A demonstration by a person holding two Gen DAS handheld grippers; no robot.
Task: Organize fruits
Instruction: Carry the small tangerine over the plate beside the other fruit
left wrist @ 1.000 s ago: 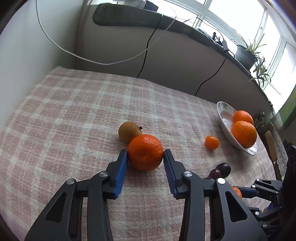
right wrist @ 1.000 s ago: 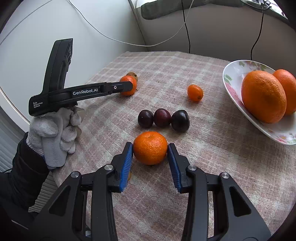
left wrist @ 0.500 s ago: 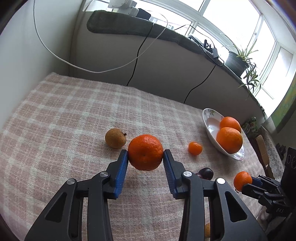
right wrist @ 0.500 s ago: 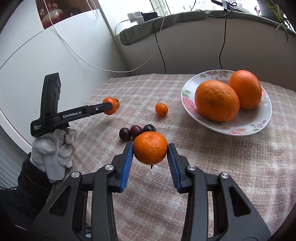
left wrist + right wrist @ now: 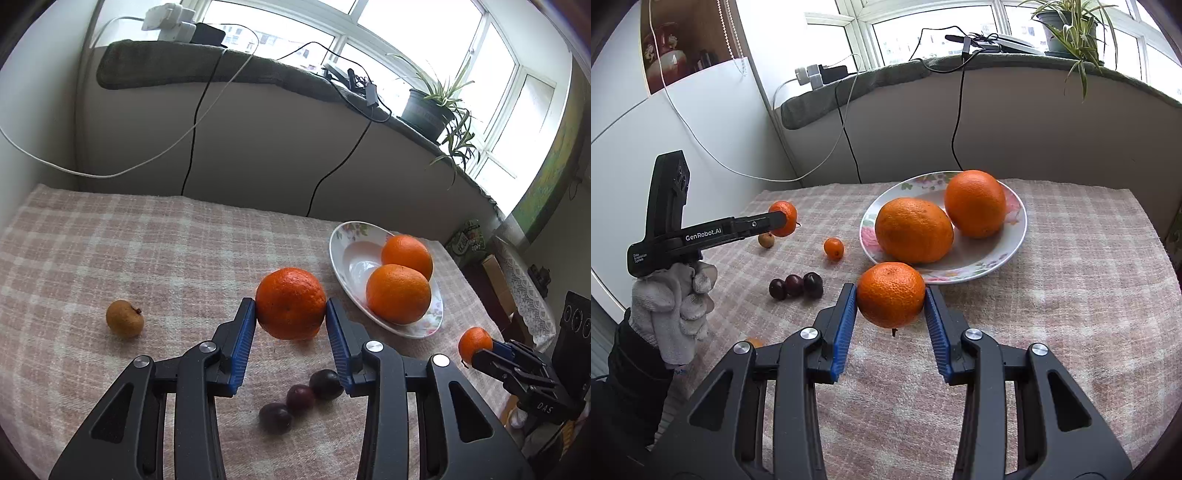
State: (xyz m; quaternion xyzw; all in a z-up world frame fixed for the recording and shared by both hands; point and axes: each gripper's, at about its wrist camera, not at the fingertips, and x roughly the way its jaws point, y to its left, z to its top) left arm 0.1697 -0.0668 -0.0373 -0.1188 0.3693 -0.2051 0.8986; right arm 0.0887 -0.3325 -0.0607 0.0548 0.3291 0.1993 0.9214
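Note:
My left gripper [image 5: 291, 317] is shut on a tangerine [image 5: 290, 302] and holds it in the air above the checked tablecloth, left of the plate. My right gripper [image 5: 891, 306] is shut on another tangerine [image 5: 891, 293], held in the air just in front of the white floral plate [image 5: 1004, 254]. The plate [image 5: 351, 258] holds two big oranges [image 5: 914, 229] [image 5: 975, 203]. In the right wrist view the left gripper [image 5: 779, 220] shows with its tangerine [image 5: 786, 218]. In the left wrist view the right gripper [image 5: 480, 350] shows at the right with its tangerine [image 5: 474, 343].
On the cloth lie three dark plums [image 5: 796, 286] in a row, a small kumquat [image 5: 833, 248] and a brown round fruit [image 5: 125, 318]. Cables hang down the wall behind the table. A potted plant [image 5: 428, 110] stands on the sill.
Both grippers have lifted their tangerines higher off the cloth and moved toward the plate, which now looks closer in both views.

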